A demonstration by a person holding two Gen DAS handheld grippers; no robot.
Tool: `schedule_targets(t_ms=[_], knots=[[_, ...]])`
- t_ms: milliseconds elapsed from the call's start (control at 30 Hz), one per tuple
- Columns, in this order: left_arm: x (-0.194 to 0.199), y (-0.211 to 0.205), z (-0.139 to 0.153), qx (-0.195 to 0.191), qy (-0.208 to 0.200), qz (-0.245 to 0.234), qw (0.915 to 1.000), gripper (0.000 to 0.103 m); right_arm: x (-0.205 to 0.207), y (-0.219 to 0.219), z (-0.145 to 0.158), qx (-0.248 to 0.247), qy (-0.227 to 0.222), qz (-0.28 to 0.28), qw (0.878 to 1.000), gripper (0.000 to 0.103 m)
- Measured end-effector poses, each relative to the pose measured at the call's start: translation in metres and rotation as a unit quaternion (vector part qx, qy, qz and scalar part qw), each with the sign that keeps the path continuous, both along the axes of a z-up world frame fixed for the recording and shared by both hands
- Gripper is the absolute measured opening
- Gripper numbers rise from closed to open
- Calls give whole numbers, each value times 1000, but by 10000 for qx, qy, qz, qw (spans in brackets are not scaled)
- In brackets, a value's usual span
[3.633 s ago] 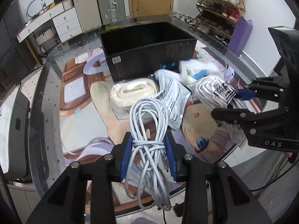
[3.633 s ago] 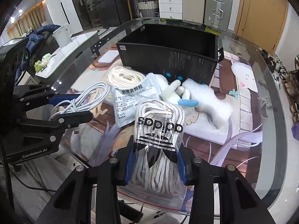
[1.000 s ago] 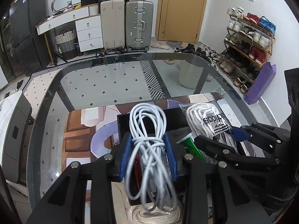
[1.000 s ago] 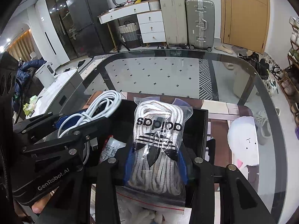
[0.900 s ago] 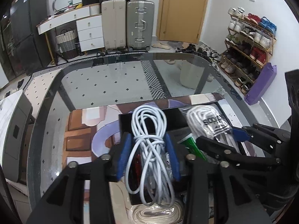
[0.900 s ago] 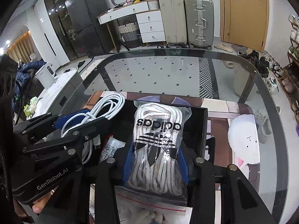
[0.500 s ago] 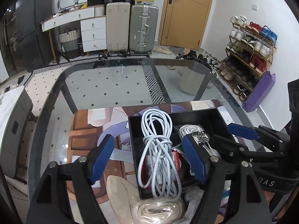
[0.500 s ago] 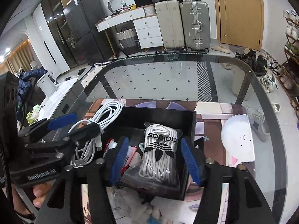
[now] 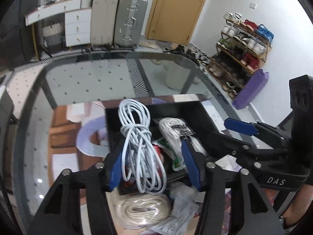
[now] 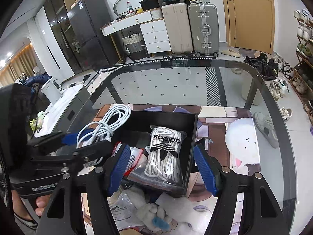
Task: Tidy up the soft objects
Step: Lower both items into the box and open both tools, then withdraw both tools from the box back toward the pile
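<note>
In the black box (image 10: 192, 137) the lace bag (image 10: 165, 152) and white cable (image 9: 137, 137) sit dropped, my right gripper (image 10: 164, 168) apart & empty, left gripper (image 9: 152, 166) closing back a bit w/ pads off the cable, while rope coil (image 9: 142, 209), packets & plush wait on the desk (image 10: 176, 82).

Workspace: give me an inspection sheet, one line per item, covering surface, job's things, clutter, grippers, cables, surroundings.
Surface: glass table with a printed mat under the work area.
Job's things: black box holds the bagged white laces and red-printed packets.
Clutter: cream rope coil, white plush toy and plastic bags lie before the box.
Grippers: left gripper open, its jaws just closing, white cable between them untouched; right gripper open, above the laces.
Cables: white cable draped over the box's near wall.
Surroundings: suitcases, drawers, door, shoe rack.
</note>
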State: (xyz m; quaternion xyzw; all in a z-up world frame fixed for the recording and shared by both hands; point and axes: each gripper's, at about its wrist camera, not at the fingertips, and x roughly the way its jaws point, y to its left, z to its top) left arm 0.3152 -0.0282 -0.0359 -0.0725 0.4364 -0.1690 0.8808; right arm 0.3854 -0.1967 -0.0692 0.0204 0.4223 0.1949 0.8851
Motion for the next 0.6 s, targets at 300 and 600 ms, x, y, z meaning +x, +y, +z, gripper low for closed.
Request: schedule_targets(t_ms=[300,600], knots=[[-14,-7,19,-393,-278,-370,9982,52,-6,-9,2,-6,16,-31,10000,69],[-7,-8,15,-185,-116,-242,9995,54,-9,-20,-2,-41,71,-69,9999,69]])
